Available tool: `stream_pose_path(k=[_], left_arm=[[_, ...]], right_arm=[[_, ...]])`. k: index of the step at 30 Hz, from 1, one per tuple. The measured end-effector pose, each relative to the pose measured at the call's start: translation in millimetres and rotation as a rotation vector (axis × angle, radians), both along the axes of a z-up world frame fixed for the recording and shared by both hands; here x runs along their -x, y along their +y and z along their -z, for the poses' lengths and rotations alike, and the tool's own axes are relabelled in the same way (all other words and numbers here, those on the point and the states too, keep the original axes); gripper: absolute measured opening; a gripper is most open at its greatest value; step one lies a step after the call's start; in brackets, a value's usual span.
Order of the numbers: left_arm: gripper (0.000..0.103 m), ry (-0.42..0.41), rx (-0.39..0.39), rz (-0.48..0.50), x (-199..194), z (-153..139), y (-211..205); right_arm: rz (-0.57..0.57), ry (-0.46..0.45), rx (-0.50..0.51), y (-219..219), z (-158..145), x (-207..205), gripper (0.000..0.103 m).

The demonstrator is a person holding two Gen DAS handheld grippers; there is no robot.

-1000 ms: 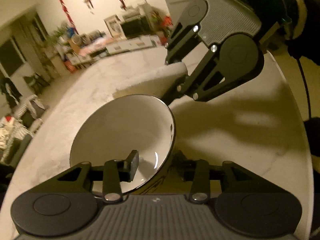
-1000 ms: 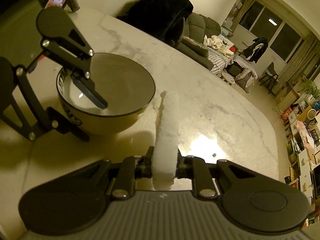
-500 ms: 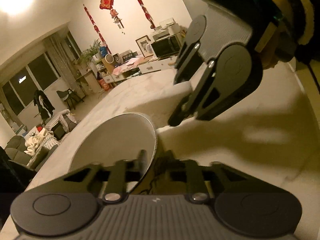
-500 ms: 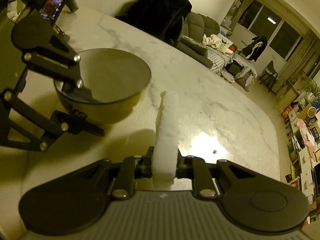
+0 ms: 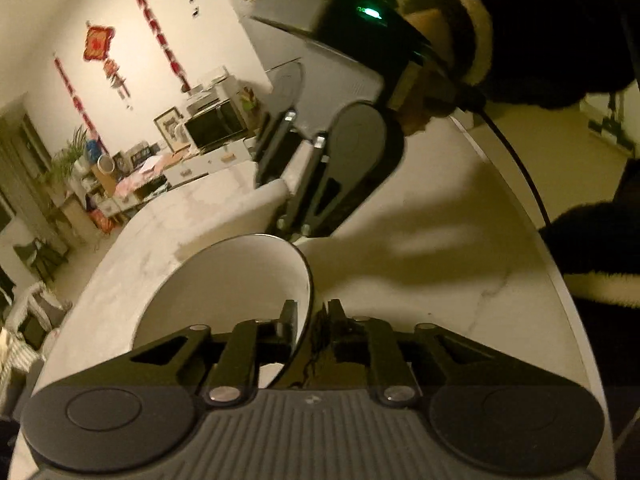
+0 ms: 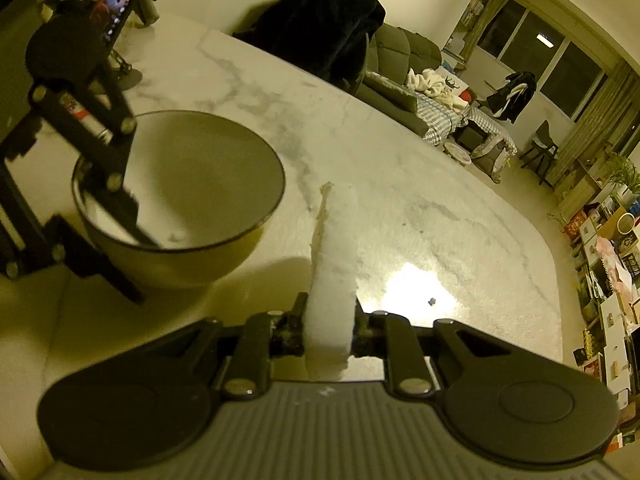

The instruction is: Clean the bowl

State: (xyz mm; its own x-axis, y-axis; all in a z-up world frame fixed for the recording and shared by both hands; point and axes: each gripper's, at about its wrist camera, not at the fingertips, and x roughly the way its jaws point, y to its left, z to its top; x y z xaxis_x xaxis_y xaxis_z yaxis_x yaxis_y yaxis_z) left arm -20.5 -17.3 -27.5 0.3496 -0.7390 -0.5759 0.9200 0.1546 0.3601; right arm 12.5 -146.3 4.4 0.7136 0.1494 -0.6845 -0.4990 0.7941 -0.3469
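Since half a second ago the bowl (image 6: pixel 180 196) has tipped back toward level from its steep tilt, and the right tongs (image 6: pixel 330 328) have come in closer behind its far rim. The left tongs (image 5: pixel 312 320) are clamped on the bowl's near rim, 1 finger (image 5: pixel 289 316) inside against the white inner wall and the other outside on the dark outer wall. In the right wrist view the same tongs enter from the left, 1 finger reaching down inside the bowl. The right tongs are closed on a white sponge (image 6: pixel 334 264) that stands on edge between their 2 fingers and points forward, just beside the bowl but apart from it. The bowl is low over the marble tabletop (image 6: pixel 440 208); whether its base touches cannot be told. A dark, fleece-cuffed sleeve (image 5: pixel 520 36) holds the right tool. On the tabletop's far edge, behind the bowl, a phone on a stand (image 6: pixel 120 4) glows.
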Motion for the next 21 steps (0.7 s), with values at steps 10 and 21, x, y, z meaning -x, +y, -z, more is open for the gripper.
stream_pose_path(k=[10, 21], left_arm=[[0.034, 0.110, 0.165, -0.202, 6, -9, 5], [0.034, 0.205, 0.197, -0.279, 1, -4, 0]], right_arm=[[-0.019, -0.010, 0.004, 5, -3, 3, 0.019], [-0.036, -0.024, 0.004, 8, -5, 6, 0.019]])
